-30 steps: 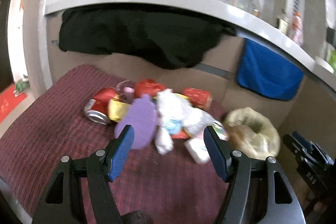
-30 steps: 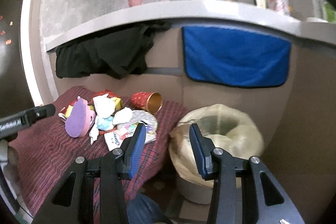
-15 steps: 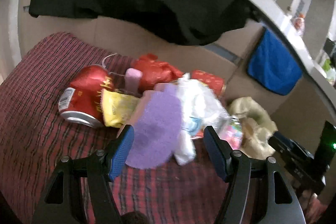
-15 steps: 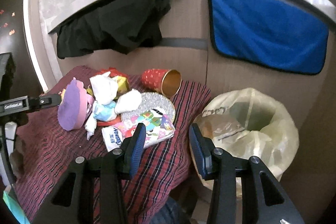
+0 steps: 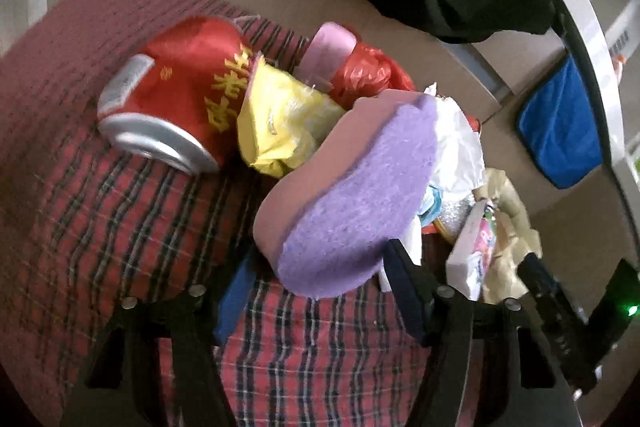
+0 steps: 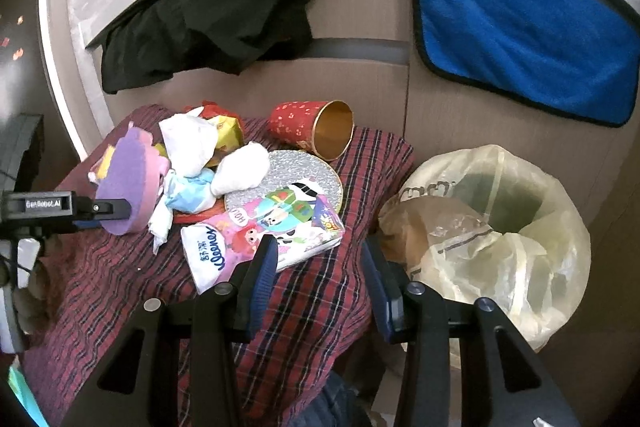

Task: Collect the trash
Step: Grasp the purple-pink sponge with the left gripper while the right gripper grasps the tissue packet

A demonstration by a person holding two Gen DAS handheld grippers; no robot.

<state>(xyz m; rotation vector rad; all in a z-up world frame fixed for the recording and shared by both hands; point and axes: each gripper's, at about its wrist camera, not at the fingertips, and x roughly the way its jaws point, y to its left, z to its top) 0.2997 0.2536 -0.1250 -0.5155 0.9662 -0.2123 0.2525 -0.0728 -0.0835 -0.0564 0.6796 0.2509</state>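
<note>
Left gripper (image 5: 316, 285) has closed in — straddling purple sponge (image 5: 352, 203).

Left gripper (image 5: 316, 279) jaws spread wide; right gripper (image 6: 320, 267) jaws parted, empty.

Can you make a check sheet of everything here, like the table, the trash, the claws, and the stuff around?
Surface: red plaid cloth, rumpled, trash piled at its far end.
Trash: purple sponge, red can on its side, yellow wrapper, tissues, red cup tipped over, Kleenex pack.
Bin: bag-lined bin right of the cloth.
Clutter: silver disc, colourful box.
Claws: left claw open, at the sponge; right claw open, empty.
Cables: nothing seen.
Surroundings: black cloth, blue towel hanging.
</note>
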